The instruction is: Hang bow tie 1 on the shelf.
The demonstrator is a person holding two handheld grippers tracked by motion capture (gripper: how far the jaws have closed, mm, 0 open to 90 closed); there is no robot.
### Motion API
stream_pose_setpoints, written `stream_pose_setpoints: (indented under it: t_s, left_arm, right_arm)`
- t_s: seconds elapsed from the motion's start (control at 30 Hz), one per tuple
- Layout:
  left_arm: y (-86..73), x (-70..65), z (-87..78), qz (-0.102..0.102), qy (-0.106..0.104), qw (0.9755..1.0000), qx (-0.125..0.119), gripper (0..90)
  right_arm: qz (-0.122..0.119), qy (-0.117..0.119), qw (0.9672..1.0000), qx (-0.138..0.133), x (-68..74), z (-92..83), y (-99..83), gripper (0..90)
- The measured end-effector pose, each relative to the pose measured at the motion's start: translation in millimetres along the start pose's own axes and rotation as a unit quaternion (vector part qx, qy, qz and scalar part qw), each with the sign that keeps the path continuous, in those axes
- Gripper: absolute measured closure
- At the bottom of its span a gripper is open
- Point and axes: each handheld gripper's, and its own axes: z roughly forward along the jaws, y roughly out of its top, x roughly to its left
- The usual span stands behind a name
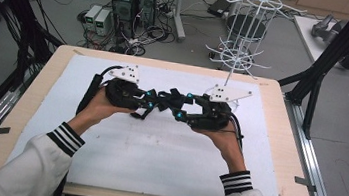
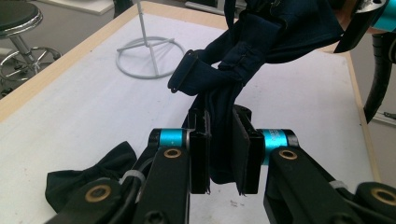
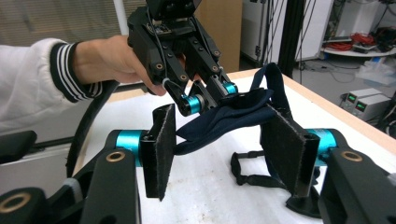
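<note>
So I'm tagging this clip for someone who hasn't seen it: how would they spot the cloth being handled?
On the white mat covering the table, look between the two hand-held grippers. The dark navy garment with straps hangs there, pinched in the left gripper; it is the one soft item stretched between them.

No legible text, labels, brands or nos. anywhere in these views.

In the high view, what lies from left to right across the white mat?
Left tool → dark cloth stretched between the tools → right tool → white wire rack behind the mat's far right part.
</note>
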Motion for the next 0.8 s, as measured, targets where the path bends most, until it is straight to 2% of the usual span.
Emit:
stream_pose_setpoints:
  t_s: [0.2,0.37,0.47,0.67,0.8]
  left_arm:
    - [-0.2,-1.4,1.1,0.011,0.012,0.9998,0.008,78.4]
    - [0.4,-2.0,1.3,0.01,0.014,0.9998,0.004,78.4]
    - [0.7,-3.0,1.2,0.015,0.014,0.9998,0.007,78.4]
    - [0.9,-3.2,-0.3,0.015,0.016,0.9997,0.005,78.4]
    - [0.8,-3.5,-0.8,0.02,0.02,0.9996,0.009,78.5]
  right_arm:
    - [0.013,0.004,0.9999,-0.004,-1.3,1.5,-0.2,44.7]
    - [0.019,-0.003,0.9998,0.002,-1.8,3.2,0.4,49.5]
    - [0.014,-0.006,0.9999,0.004,-1.5,4.5,1.0,54.7]
    - [0.011,-0.018,0.9998,0.003,-1.6,3.9,1.4,71.7]
    - [0.022,-0.015,0.9996,0.011,-1.8,4.7,0.9,81.1]
